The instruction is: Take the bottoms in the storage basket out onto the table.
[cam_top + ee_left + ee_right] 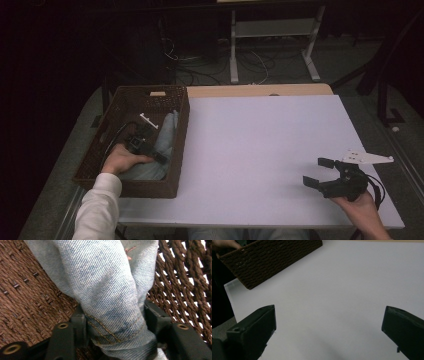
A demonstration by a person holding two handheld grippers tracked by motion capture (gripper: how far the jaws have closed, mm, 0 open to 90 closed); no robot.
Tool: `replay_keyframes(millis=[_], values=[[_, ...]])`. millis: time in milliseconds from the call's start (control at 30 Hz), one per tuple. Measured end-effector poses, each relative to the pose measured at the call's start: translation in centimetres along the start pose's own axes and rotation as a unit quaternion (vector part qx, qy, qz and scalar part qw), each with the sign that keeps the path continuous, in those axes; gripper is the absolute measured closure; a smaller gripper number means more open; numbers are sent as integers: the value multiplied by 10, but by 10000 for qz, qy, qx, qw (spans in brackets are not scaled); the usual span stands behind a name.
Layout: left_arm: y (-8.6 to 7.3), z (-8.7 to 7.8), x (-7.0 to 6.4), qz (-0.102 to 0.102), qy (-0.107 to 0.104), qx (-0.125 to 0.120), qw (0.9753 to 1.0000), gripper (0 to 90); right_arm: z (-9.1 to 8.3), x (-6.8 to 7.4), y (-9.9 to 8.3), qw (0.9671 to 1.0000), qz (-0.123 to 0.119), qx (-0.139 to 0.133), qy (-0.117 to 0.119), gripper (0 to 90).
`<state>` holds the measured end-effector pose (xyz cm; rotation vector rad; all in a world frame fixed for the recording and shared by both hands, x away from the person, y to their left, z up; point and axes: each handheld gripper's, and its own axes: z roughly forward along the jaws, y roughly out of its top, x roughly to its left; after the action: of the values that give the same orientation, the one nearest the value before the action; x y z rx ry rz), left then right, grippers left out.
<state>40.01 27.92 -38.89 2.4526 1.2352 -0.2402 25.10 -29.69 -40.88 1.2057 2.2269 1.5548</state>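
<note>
So the left gripper (113,327) is down inside the woven basket (181,131) at the left end of the bench (260,150), and it's clamped on the hem end of a pair of light blue jeans (100,290). The jeans lie along the basket's right wall, mostly still bunched inside it.

What could go wrong, I'd guess: the grip sits right at the stitched hem, so if the denim gets pulled up fast, the rest of the fabric could drag on the wicker wall and tip or slide the basket. The hem could also slip out, since it's a thick rolled fold between the jaws.

The right gripper (321,173) hangs over the bare bench well away from the basket, jaws spread wide, holding nothing.

The left gripper view gives the good stuff: the orange stitching and how the denim sits squeezed between the jaws. The high view just has a hand (120,159) over pale cloth. The right gripper view catches the basket's outer side.
</note>
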Motion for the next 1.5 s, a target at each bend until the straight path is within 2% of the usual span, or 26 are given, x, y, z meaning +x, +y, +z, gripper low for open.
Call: replay_keyframes(millis=[100, 133, 200, 300, 433, 567, 700, 933, 1033, 1133, 1200, 1267, 1500], values=[[-1, -3, 2, -68, 27, -107, 9999, 536, 0, 0, 0, 10000, 17, -5, -5, 0], [-1, -5, 5, -201, 63, -204, 9996, 547, 0, -1, 0, 10000, 15, -6, -8, 0], [-1, -6, 6, -262, 70, -229, 9994, 564, 0, 0, 0, 10000, 10, -8, -3, 0], [-1, -9, 9, -436, 78, -321, 9985, 571, -1, 0, 0, 10000, 5, -21, -3, 0], [-1, -12, 9, -464, 102, -349, 9983, 571, -1, -1, 0, 10000, 15, -38, 4, 0], [-1, -19, 14, -590, 114, -455, 9972, 573, -1, -1, 0, 10000, 20, -54, -13, 0], [-3, -29, 20, -797, 74, -635, 9948, 576, -2, 0, 0, 10000, 16, -72, -7, 0], [-5, -49, 25, -919, 28, -887, 9918, 578, -1, -1, 0, 10000, 26, -62, 0, 0], [-5, -61, 28, -1019, 34, -1021, 9895, 578, -2, 0, 0, 10000, 24, -72, 1, 0], [-5, -67, 28, -1029, 46, -1064, 9890, 578, -2, -1, 0, 10000, 30, -73, 8, 0], [-4, -76, 26, -1059, 60, -1175, 9874, 577, -1, -1, 0, 10000, 30, -73, 25, 0], [-3, -83, 24, -1030, 72, -1245, 9868, 577, -1, -1, 0, 10000, 32, -75, 30, 0], [2, -102, 17, -960, 107, -1381, 9857, 577, -2, -1, 0, 9999, 44, -87, 31, 0]])
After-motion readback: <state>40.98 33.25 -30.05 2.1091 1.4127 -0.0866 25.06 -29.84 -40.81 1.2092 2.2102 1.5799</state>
